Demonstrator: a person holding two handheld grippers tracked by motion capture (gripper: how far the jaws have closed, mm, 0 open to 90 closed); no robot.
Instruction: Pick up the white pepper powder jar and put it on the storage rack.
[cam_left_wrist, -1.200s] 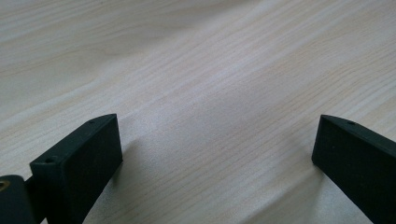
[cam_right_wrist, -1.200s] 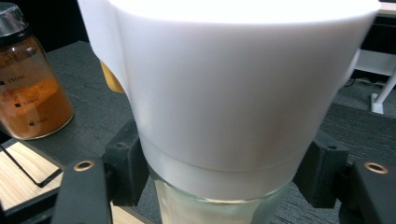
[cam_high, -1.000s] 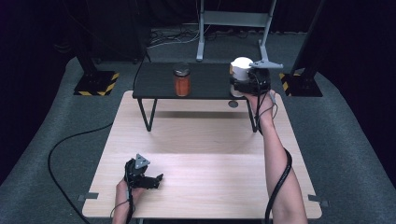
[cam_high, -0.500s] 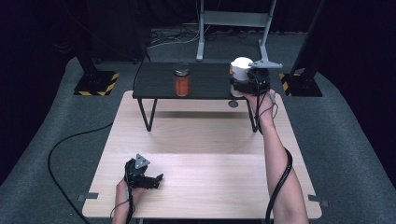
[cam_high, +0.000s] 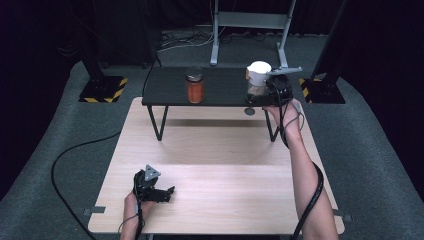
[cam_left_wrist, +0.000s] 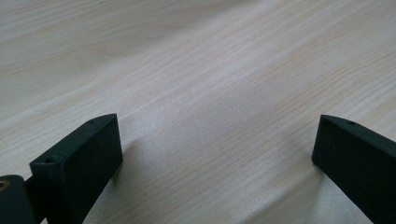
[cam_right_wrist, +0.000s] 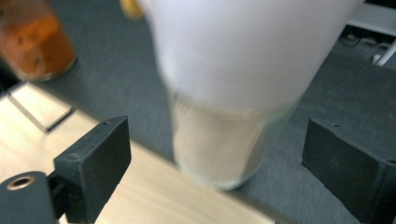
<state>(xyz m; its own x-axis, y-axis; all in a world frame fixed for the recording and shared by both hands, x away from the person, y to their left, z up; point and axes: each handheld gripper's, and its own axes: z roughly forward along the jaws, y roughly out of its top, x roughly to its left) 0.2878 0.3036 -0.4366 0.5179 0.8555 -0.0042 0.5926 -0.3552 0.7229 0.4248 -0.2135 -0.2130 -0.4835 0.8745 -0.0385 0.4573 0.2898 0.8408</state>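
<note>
Count, this moment. Jars: two, one with orange contents (cam_high: 195, 87) and one with a white lid (cam_high: 258, 80), both on the shelf. Shelves: one, the low black shelf (cam_high: 220, 90). Tables: one, the wooden table (cam_high: 220, 175). My grippers: two, the left gripper (cam_high: 152, 189) and the right gripper (cam_high: 272, 90). Yellow-and-black striped floor plates: two, as far as I can tell; the left plate (cam_high: 102, 90) is plain, the right plate (cam_high: 322, 90) partly hidden.

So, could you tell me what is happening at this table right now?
A person holds the right hand-held gripper up at the white-lidded jar on the small black table, jaws open on either side, not gripping. The left hand-held gripper rests open on the wooden table. An orange-filled jar stands apart.
</note>
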